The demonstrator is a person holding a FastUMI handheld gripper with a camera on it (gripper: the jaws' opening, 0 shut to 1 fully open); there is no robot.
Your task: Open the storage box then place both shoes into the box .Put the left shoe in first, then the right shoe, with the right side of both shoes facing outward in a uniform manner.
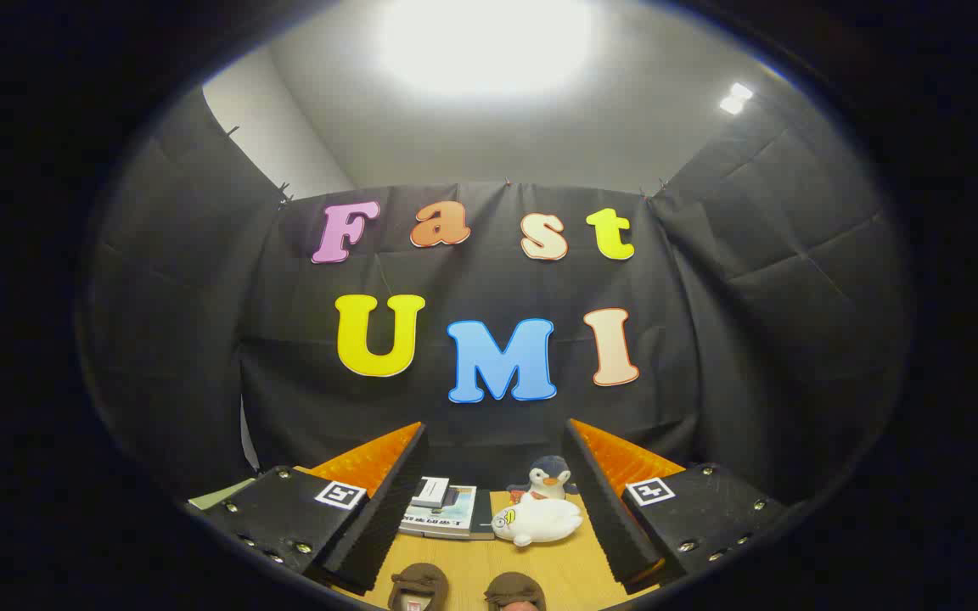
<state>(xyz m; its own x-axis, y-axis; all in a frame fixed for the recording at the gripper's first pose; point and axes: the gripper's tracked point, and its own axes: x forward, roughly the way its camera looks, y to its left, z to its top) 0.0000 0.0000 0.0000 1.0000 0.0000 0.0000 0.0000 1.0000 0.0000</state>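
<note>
Gripper (493, 509) held wide open above the table (574, 577), nothing between its fingers.

Two brown shoes (465, 587) sit side by side at 6 o'clock, below and between the fingers, touching neither. Just past them, toward 12, a white plush (538, 520) lies on the wood with a penguin toy (549, 478) upright behind it. At about 11 o'clock from the shoes rests a stack of books (445, 512) with a small card on top.
</note>
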